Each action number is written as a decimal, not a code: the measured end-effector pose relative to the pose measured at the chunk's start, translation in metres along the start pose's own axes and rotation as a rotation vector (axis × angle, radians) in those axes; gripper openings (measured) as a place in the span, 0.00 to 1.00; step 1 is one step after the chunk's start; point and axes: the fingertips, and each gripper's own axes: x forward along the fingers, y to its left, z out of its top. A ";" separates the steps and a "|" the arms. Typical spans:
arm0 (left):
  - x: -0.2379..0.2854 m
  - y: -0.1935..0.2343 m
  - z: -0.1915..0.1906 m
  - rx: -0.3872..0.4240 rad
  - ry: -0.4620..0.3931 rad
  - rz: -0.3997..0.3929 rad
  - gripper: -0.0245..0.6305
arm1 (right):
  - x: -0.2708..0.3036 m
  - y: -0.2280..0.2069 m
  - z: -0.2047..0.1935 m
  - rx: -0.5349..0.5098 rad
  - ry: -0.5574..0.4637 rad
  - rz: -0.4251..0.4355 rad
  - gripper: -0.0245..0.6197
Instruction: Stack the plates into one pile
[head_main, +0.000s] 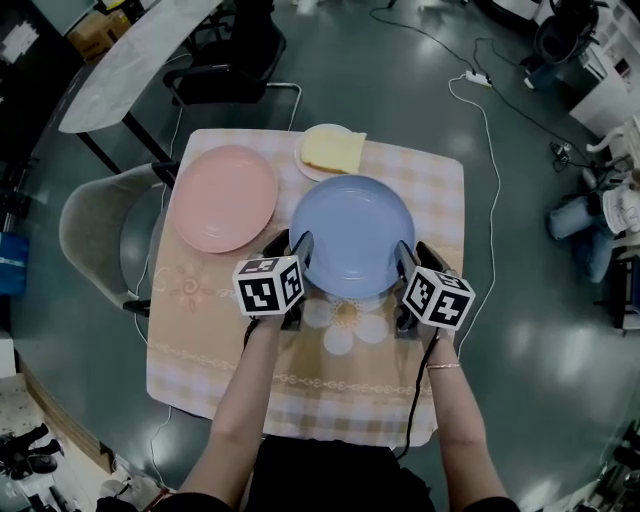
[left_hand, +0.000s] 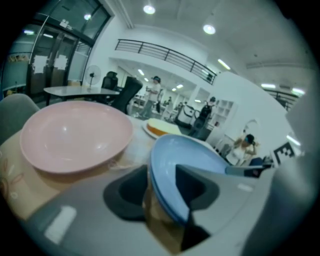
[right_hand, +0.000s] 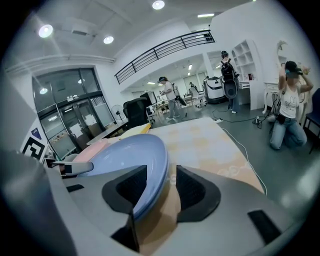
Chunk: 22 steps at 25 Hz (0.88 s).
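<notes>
within open left tongs (head_main: 290, 243), right tongs (head_main: 413, 250), blue plate (head_main: 352, 232) rim

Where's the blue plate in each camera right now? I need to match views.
Head view: blue plate, centre of picture.
Left gripper view: blue plate, lower centre, rim between the open jaws.
Right gripper view: blue plate, centre-left, rim between the open jaws.
Shared landmark: pink plate, visible in all three.
</notes>
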 end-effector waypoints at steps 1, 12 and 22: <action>0.001 -0.001 0.000 -0.006 -0.001 -0.002 0.31 | 0.003 0.000 -0.002 0.009 0.008 0.006 0.29; 0.008 0.003 -0.002 -0.026 0.015 0.028 0.25 | 0.012 0.001 -0.006 0.014 0.042 0.008 0.19; -0.011 -0.007 -0.006 0.024 0.018 0.036 0.21 | -0.001 -0.007 -0.006 0.095 0.031 -0.013 0.13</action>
